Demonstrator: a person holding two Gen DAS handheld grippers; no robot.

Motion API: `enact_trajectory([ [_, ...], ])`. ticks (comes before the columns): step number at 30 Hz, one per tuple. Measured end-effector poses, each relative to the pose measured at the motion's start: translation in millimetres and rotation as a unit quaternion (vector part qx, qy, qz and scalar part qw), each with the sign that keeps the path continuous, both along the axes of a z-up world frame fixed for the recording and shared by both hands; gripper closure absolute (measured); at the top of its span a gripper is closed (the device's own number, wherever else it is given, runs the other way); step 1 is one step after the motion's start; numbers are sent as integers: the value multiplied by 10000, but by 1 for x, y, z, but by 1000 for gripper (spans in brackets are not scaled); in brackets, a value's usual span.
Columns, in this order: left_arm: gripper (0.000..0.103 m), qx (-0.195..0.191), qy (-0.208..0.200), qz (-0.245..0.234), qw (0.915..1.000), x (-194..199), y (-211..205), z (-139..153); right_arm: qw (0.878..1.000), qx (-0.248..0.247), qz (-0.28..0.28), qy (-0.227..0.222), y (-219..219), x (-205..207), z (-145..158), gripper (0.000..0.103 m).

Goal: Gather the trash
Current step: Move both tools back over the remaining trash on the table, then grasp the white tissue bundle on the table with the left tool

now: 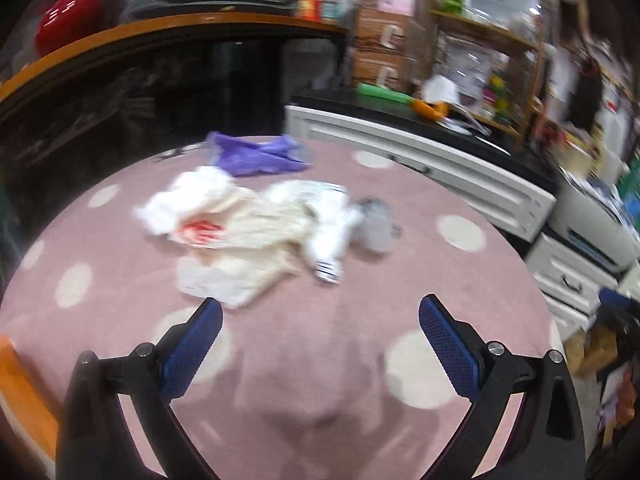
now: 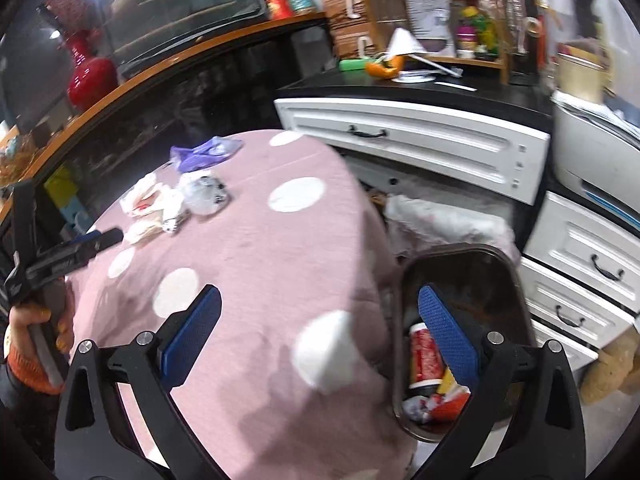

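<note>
Covering the tabletop [image 1: 320, 360] is a pink cloth with white dots, on which the trash is gathered toward the far side.

- Purple plastic bag [image 1: 256, 154]: lies at the far edge, just beyond the pile.
- White crumpled plastic bags with a red print [image 1: 224, 224]: heaped mid-cloth, blurred.
- White wrapper with dark stripes [image 1: 330, 240]: rests against the pile's right side.
- Clear crumpled plastic [image 1: 374, 226]: touches the wrapper on its right.
- Left hand-held gripper [image 1: 320, 320]: fingers are spread wide, nothing between them, held short of the pile.
- Right hand-held gripper [image 2: 320, 308]: fingers are spread, empty, held over the tabletop edge and the bin.
- Trash bin [image 2: 516, 280]: stands beside the tabletop, below it; a red can [image 2: 426, 354] and wrappers are seen inside.
- White drawers [image 2: 420, 140]: stand behind.
</note>
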State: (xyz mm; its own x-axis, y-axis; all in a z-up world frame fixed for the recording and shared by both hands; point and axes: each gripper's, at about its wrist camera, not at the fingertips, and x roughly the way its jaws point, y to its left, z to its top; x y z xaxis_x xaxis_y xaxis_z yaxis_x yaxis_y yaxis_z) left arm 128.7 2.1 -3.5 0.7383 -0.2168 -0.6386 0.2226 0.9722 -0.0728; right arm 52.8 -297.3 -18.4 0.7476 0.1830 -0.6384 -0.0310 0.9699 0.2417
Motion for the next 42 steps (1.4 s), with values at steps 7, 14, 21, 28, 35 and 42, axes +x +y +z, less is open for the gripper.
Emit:
enact_trajectory([
  [7, 8, -699, 177, 993, 9924, 44, 76, 2, 9992, -109, 393, 50, 35, 13, 3, 6],
  [14, 18, -1336, 437, 1364, 9806, 86, 111, -6, 9978, -234, 612, 138, 54, 22, 2, 6],
  [21, 16, -1124, 15, 1139, 9871, 108, 103, 6, 9972, -297, 618, 309, 57, 33, -6, 6],
  [28, 19, -198, 150, 860, 9960, 139, 70, -3, 9969, -296, 617, 400, 62, 46, -8, 6],
  [35, 81, -634, 510, 1169, 9898, 141, 93, -16, 9959, -373, 712, 416, 68, 54, -10, 6],
  [42, 87, -1128, 129, 1471, 9826, 99, 114, 10, 9952, -373, 825, 359, 78, 64, -8, 6],
])
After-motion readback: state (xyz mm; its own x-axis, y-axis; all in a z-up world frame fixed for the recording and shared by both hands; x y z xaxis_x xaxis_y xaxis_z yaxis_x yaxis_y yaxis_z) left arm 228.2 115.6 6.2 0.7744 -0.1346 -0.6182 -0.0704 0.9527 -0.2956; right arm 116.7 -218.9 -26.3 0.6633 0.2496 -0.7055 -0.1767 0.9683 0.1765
